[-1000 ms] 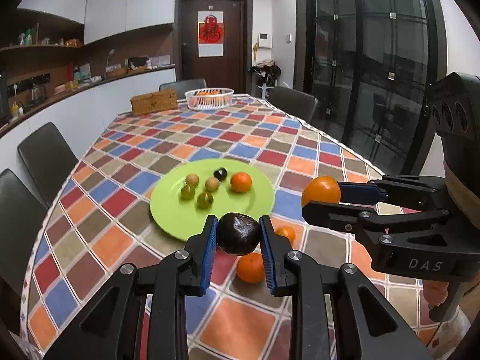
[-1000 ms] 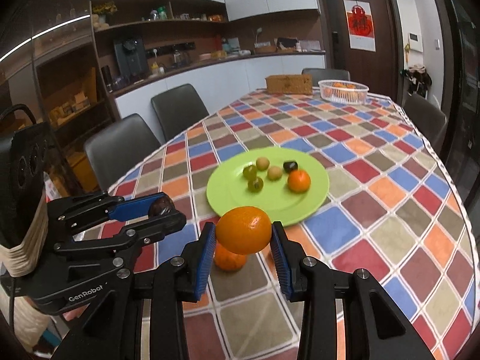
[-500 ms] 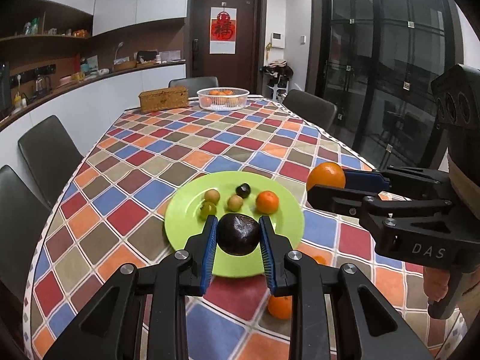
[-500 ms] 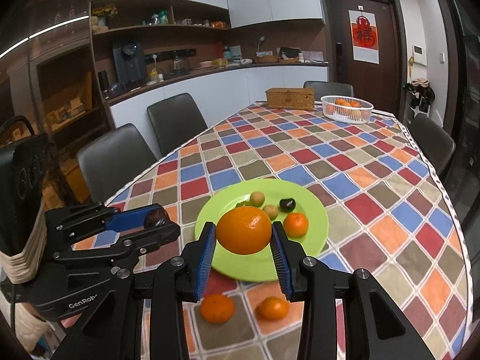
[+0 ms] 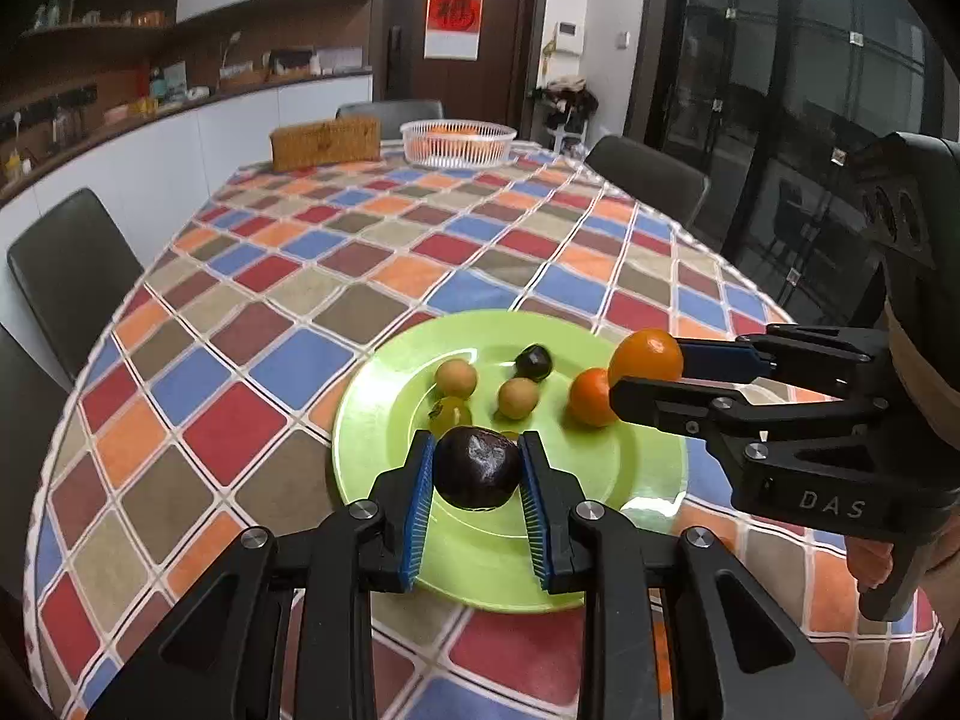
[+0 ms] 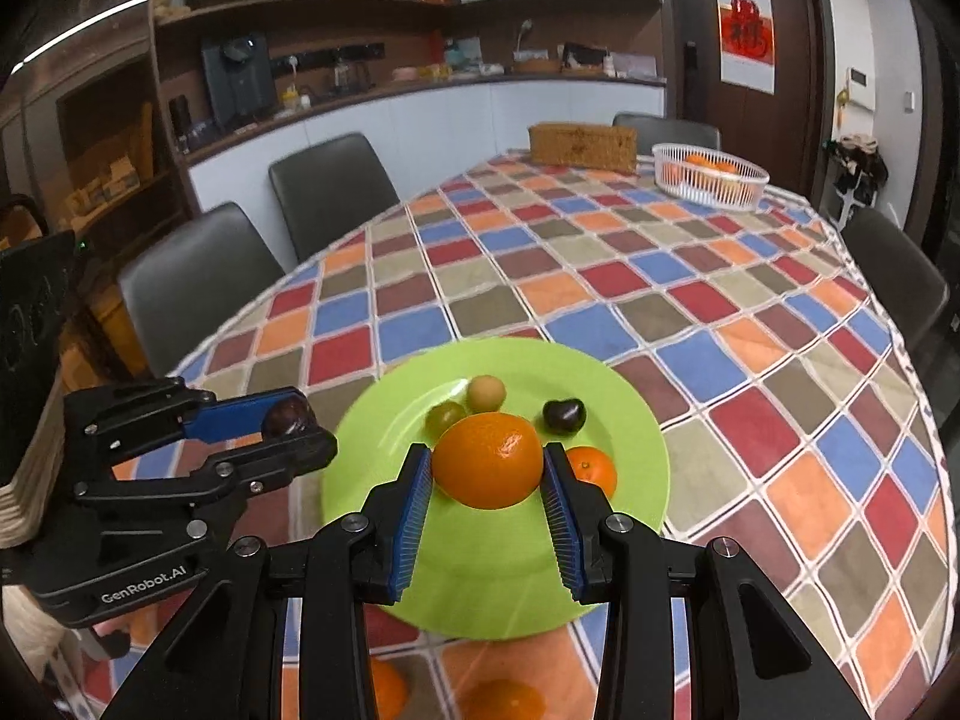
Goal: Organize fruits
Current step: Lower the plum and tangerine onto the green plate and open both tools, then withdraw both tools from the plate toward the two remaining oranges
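Note:
A green plate lies on the checkered tablecloth. On it are an orange, a dark plum and small yellow-green fruits. My left gripper is shut on a dark plum above the plate's near part. My right gripper is shut on an orange above the plate's right side.
Two oranges lie on the cloth in front of the plate. A white basket of oranges and a wicker box stand at the far end. Dark chairs surround the table.
Both grippers moved forward over the plate, each still holding its fruit. The loose oranges on the cloth slid back under the grippers.

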### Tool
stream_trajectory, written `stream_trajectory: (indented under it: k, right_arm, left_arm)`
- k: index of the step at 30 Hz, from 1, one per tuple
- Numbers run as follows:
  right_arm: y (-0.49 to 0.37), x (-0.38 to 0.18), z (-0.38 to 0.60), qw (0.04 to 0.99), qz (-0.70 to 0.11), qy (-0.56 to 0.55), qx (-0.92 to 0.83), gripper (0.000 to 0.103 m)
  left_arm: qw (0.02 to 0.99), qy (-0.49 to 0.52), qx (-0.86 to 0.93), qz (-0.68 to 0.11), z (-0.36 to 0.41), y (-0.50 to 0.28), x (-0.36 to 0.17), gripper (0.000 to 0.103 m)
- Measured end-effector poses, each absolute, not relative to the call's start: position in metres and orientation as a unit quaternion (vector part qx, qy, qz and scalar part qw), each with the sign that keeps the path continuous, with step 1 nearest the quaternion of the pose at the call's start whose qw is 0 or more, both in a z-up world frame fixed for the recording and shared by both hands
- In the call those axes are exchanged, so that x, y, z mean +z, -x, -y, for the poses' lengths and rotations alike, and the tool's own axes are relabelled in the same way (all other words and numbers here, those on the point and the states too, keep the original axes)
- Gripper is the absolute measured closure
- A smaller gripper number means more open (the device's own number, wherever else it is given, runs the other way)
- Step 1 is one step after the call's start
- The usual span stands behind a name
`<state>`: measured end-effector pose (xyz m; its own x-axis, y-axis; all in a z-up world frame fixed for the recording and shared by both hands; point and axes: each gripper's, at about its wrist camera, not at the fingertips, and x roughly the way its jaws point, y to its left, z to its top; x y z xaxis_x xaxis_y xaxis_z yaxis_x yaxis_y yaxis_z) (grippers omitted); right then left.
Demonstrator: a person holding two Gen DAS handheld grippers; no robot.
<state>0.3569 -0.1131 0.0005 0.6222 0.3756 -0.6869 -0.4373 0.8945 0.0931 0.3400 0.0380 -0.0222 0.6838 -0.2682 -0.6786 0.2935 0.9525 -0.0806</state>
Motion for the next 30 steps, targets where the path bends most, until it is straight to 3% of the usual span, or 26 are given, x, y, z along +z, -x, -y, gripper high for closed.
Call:
stream_trajectory:
  k: [16, 18, 21, 30]
  right_arm:
    - [-0.392, -0.034, 0.103, 0.883, -0.413, 0.052, 0.218, 0.065]
    - [-0.392, -0.035, 0.103, 0.882, -0.416, 0.049, 0.217, 0.064]
    - [-0.390, -0.032, 0.106, 0.885, -0.412, 0.044, 0.212, 0.057]
    - [-0.357, -0.006, 0.115, 0.898, -0.382, 0.041, 0.213, 0.057]
  left_arm:
    - [0.900, -0.024, -0.144, -0.411, -0.037, -0.377, -0.055, 0.073]
    - [0.902, -0.028, -0.141, -0.407, -0.038, -0.376, -0.053, 0.066]
    - [0.906, -0.043, -0.130, -0.400, -0.037, -0.370, -0.046, 0.065]
    - [0.923, -0.065, -0.114, -0.362, -0.033, -0.327, -0.010, 0.059]
